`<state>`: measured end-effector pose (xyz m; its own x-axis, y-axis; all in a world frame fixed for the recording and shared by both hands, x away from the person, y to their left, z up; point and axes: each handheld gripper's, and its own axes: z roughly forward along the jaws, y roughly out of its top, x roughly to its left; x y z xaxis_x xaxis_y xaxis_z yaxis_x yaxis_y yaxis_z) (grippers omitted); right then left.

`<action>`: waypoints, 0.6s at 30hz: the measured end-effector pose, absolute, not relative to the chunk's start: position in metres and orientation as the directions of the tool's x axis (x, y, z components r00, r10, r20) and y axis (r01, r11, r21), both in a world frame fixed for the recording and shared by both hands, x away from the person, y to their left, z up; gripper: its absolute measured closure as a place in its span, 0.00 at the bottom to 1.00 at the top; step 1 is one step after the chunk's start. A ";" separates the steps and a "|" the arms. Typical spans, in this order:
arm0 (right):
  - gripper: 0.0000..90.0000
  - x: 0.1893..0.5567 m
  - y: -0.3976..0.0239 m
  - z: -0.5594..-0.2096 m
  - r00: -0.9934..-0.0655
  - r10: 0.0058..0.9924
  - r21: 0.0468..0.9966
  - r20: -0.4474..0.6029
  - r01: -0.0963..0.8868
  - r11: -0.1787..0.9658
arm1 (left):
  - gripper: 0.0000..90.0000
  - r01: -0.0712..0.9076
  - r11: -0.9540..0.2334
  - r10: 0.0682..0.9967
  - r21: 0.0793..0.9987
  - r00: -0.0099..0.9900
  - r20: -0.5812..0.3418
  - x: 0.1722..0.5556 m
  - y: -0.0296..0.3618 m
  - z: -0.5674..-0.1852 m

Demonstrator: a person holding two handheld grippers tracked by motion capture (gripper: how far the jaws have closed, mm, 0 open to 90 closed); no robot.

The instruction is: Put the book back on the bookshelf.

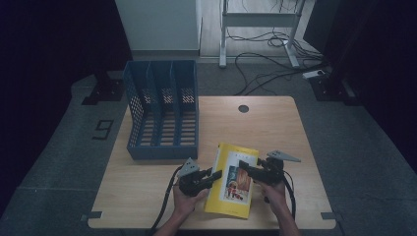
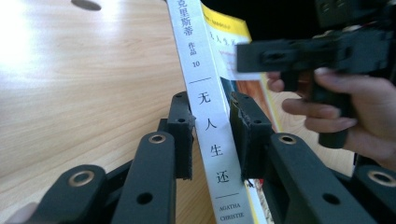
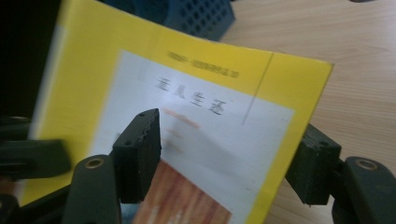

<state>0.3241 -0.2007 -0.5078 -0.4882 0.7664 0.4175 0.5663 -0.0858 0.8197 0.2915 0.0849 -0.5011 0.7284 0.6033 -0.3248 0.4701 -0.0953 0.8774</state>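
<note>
The yellow book (image 1: 234, 180) has a white picture panel on its front cover and a white spine (image 2: 211, 135) with black letters. It is near the front edge of the wooden table (image 1: 275, 123), spine side lifted up.

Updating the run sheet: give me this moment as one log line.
left gripper: shut on yellow book spine | right gripper: open, straddling cover edge | blue file rack: empty | book: tilted off table
</note>
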 end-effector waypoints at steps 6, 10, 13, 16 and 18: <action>0.23 0.328 -0.203 -0.513 -0.451 0.786 0.804 0.422 0.587 -0.095 | 0.81 0.467 -0.100 0.598 0.879 0.734 -0.322 0.290 0.085 -0.500; 0.19 0.330 -0.205 -0.516 -0.443 0.775 0.789 0.451 0.604 -0.114 | 0.81 0.461 -0.096 0.593 0.882 0.739 -0.321 0.289 0.084 -0.500; 0.17 0.331 -0.204 -0.517 -0.440 0.764 0.777 0.472 0.617 -0.124 | 0.82 0.461 -0.099 0.592 0.882 0.740 -0.320 0.289 0.084 -0.500; 0.19 0.332 -0.205 -0.517 -0.442 0.746 0.765 0.498 0.629 -0.139 | 0.82 0.460 -0.101 0.587 0.882 0.743 -0.321 0.289 0.084 -0.500; 0.19 0.331 -0.204 -0.516 -0.450 0.734 0.764 0.509 0.628 -0.144 | 0.82 0.457 -0.105 0.587 0.883 0.745 -0.316 0.289 0.084 -0.499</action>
<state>0.3312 -0.2045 -0.5156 -0.4504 0.7338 0.5086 0.6283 -0.1442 0.7645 0.2892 0.0841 -0.4995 0.7452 0.5871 -0.3163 0.4574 -0.1049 0.8830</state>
